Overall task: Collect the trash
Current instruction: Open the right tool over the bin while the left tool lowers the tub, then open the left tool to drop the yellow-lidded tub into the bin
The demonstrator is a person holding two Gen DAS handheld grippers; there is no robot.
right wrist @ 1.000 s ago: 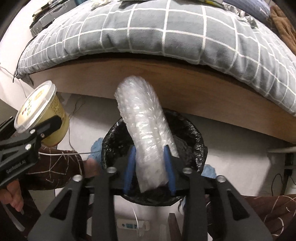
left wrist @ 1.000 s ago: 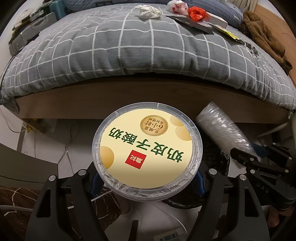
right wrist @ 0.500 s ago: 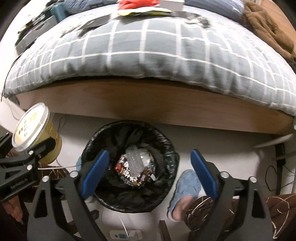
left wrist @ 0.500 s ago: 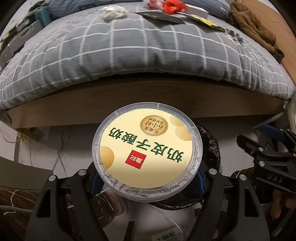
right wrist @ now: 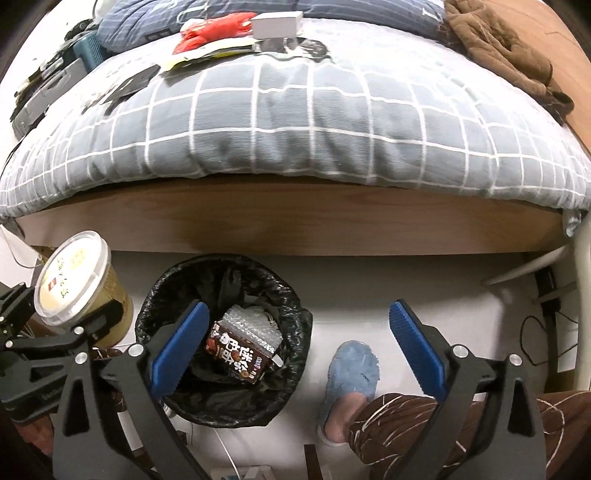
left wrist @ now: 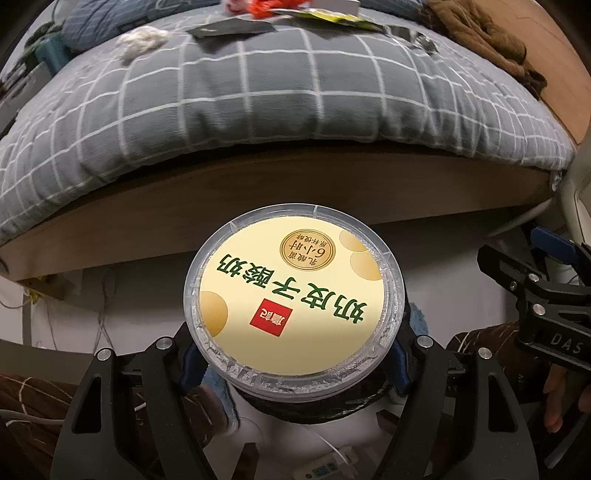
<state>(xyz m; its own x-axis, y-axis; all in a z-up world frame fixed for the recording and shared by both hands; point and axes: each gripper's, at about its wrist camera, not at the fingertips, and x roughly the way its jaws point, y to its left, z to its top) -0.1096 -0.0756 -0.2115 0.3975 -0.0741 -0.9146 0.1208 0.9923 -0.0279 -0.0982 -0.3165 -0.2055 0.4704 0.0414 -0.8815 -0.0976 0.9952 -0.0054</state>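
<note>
Two tools are in my hands, and I place everything by the black-lined bin (right wrist: 225, 334) on the floor at the foot of the bed (right wrist: 288, 221).

Left of the bin, my left tool (left wrist: 295, 363) pinches a yogurt tub (left wrist: 293, 301) by its sides, its blue pads pressed against the wall just under the clear lid. The tub stands upright with the printed cream lid facing my camera. In the right wrist view the same tub (right wrist: 79, 280) hangs just left of the bin's rim, above floor level and not over the opening.

Inside the bin lie a wad of bubble wrap (right wrist: 251, 319) and a dark snack wrapper (right wrist: 236, 349), the wrapper resting partly on top of the bubble wrap.

Over the bin's right half and the floor beside it, my right tool (right wrist: 295, 347) has its jaws opening wide, with nothing between the pads; its left pad (right wrist: 181, 343) shows over the bin's mouth.

Right of the bin, a foot in a blue slipper (right wrist: 351, 373) rests on the white floor, with a brown patterned trouser leg (right wrist: 406, 424) behind it.

Beyond the bin, up on the grey checked quilt (right wrist: 295, 110), more litter waits: a red bag (right wrist: 214, 29), a yellow-edged flat packet (right wrist: 207, 55), a white box (right wrist: 277, 24), and a white crumpled tissue (left wrist: 142, 40) seen from the left wrist.
</note>
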